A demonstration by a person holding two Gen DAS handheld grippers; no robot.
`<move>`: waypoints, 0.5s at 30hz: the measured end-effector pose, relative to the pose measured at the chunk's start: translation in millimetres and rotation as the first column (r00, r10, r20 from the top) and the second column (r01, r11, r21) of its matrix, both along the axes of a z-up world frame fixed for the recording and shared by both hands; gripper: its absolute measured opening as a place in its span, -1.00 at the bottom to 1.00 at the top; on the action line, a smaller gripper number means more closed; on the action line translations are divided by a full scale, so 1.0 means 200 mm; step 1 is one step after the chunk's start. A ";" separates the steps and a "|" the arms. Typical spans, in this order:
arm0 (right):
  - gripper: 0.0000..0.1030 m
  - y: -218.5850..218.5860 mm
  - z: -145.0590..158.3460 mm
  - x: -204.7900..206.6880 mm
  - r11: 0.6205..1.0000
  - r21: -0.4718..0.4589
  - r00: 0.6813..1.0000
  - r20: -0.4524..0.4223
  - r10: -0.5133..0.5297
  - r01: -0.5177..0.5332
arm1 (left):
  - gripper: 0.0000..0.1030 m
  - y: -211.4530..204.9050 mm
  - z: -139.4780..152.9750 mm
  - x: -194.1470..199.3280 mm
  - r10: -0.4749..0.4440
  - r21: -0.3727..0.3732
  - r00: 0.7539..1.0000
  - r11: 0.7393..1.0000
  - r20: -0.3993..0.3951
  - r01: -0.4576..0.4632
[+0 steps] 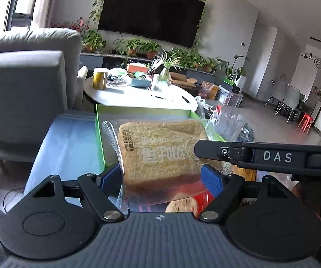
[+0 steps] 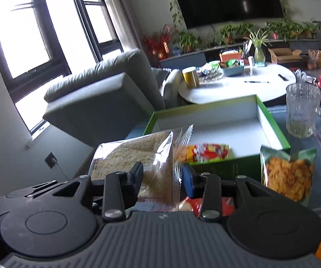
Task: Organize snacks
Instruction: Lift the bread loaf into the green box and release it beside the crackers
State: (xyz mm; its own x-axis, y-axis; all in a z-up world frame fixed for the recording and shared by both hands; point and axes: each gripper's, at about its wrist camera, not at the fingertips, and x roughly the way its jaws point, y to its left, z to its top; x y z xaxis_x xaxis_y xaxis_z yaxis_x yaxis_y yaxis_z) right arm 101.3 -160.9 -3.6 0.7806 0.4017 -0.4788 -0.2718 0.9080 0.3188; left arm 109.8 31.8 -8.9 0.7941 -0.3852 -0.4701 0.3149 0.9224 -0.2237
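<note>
A slice of brown toast in a clear wrapper [image 1: 160,154] hangs between both grippers, just above the table. My left gripper [image 1: 160,176] has its blue pads [image 1: 212,179] pressed on the packet's two sides. The right gripper's black finger [image 1: 249,154] reaches in from the right onto the same packet. In the right wrist view, my right gripper [image 2: 163,174] is shut on the toast packet [image 2: 135,156] near its crimped end. Behind it lies an open green box [image 2: 272,122] with a white inside, holding a red and yellow snack packet [image 2: 207,153].
A green bag of orange crisps [image 2: 287,174] stands right of the box, and a glass pitcher [image 2: 303,111] stands further back. Red snack packets [image 1: 193,198] lie under the toast. A grey armchair [image 1: 26,84] stands left, and a cluttered white round table [image 1: 138,96] beyond.
</note>
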 end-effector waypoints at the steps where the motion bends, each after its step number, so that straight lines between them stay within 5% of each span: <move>1: 0.19 -0.01 0.01 0.01 1.000 0.009 1.000 0.003 -0.003 0.003 | 0.48 -0.02 0.01 0.01 -0.003 0.010 1.000 1.000 0.011 0.003; 15: 0.19 -0.09 -0.01 0.35 0.991 0.102 0.996 -0.002 -0.088 0.088 | 0.48 -0.12 0.03 0.43 -0.008 0.045 1.000 0.999 0.029 0.007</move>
State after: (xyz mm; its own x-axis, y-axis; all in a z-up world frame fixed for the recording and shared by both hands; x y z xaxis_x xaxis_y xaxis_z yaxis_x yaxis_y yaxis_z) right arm 170.7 -179.4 -5.5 0.8163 0.3778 -0.4369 -0.1932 0.8914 0.4099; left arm 195.0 7.3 -2.8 0.8051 -0.3701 -0.4636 0.3279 0.9289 -0.1722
